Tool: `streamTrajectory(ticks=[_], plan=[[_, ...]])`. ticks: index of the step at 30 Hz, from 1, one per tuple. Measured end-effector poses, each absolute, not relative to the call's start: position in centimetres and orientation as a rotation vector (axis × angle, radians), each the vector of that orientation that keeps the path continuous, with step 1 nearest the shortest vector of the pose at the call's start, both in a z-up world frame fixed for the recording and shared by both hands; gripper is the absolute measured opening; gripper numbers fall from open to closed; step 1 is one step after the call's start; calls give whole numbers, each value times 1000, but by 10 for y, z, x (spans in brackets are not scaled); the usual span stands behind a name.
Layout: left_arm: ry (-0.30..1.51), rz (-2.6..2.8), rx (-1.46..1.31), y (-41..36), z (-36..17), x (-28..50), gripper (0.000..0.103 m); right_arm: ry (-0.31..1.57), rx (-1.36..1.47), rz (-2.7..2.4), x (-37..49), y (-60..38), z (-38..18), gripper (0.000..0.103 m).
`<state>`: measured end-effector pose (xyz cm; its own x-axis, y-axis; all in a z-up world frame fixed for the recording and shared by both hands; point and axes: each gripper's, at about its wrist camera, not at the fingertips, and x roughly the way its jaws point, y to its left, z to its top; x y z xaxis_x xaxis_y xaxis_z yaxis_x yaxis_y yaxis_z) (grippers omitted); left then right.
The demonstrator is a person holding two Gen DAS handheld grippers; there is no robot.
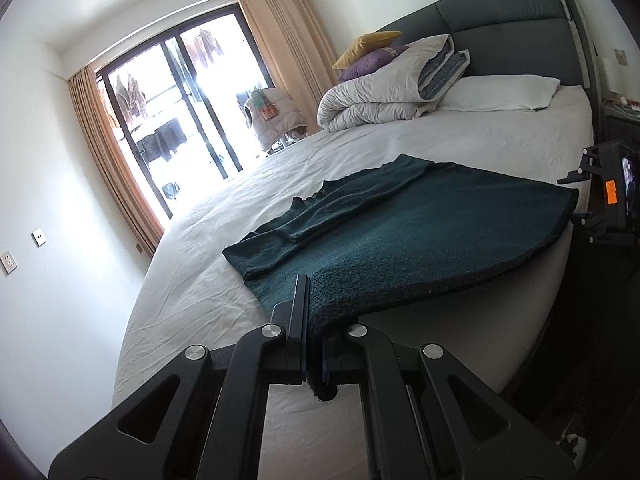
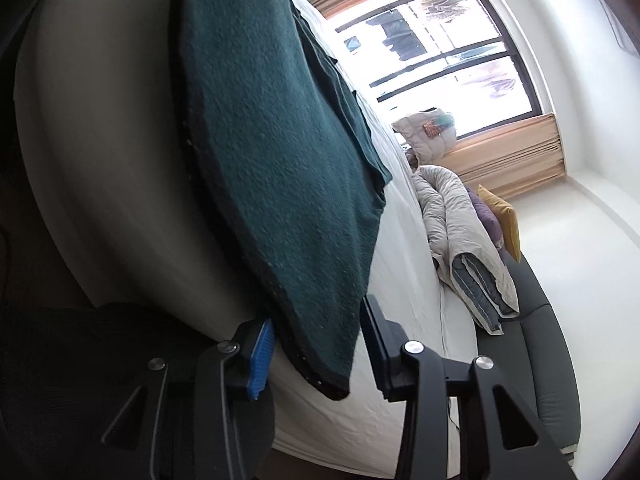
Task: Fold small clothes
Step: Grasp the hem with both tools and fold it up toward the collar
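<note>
A dark green knitted garment [image 1: 420,236] lies spread on the white bed [image 1: 200,280], with a sleeve folded over its far side. My left gripper [image 1: 314,320] is shut on the garment's near hem corner at the bed's edge. My right gripper [image 2: 316,340] is open, its jaws on either side of the garment's [image 2: 280,140] other hem corner, which hangs over the mattress edge. The right gripper's body also shows at the right edge of the left wrist view [image 1: 612,196].
A rolled grey duvet [image 1: 384,92], a white pillow [image 1: 500,92] and purple and yellow cushions [image 1: 368,56] lie at the dark headboard [image 1: 500,12]. A glass door with beige curtains [image 1: 176,112] is beyond the bed. A nightstand [image 1: 620,116] stands at right.
</note>
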<state>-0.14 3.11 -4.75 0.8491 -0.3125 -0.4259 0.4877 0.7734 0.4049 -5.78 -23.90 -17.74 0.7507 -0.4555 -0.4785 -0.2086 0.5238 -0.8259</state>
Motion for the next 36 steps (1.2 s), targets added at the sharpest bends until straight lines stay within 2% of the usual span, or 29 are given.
streamTrajectory(ticks=[2, 4, 6, 9, 11, 12, 17, 22, 30, 36], plan=[[355, -446, 533, 31, -49, -2, 3, 747, -1063, -181, -58, -245, -180, 42], [362, -448, 535, 32, -53, -3, 3, 767, -1056, -179, -57, -251, -180, 36], [366, -450, 544, 32, -58, -3, 3, 780, -1064, -166, -57, -252, -182, 26], [376, -451, 581, 34, -70, -7, 3, 782, -1080, -139, -58, -251, -184, 19], [394, -454, 600, 36, -81, -10, 3, 790, -1077, -128, -57, -251, -185, 6], [401, -454, 613, 37, -86, -11, 3, 789, -1075, -125, -57, -251, -183, 4], [410, -458, 755, 39, -119, -25, 3, 785, -1037, -111, -52, -257, -169, 4], [425, -478, 785, 46, -131, -25, 3, 789, -997, -94, -37, -268, -150, 4], [433, -505, 711, 55, -108, 3, 3, 741, -882, -47, 20, -289, -92, 4], [450, -478, 654, 58, -84, 54, 3, 710, -906, -36, 83, -294, -71, 4]])
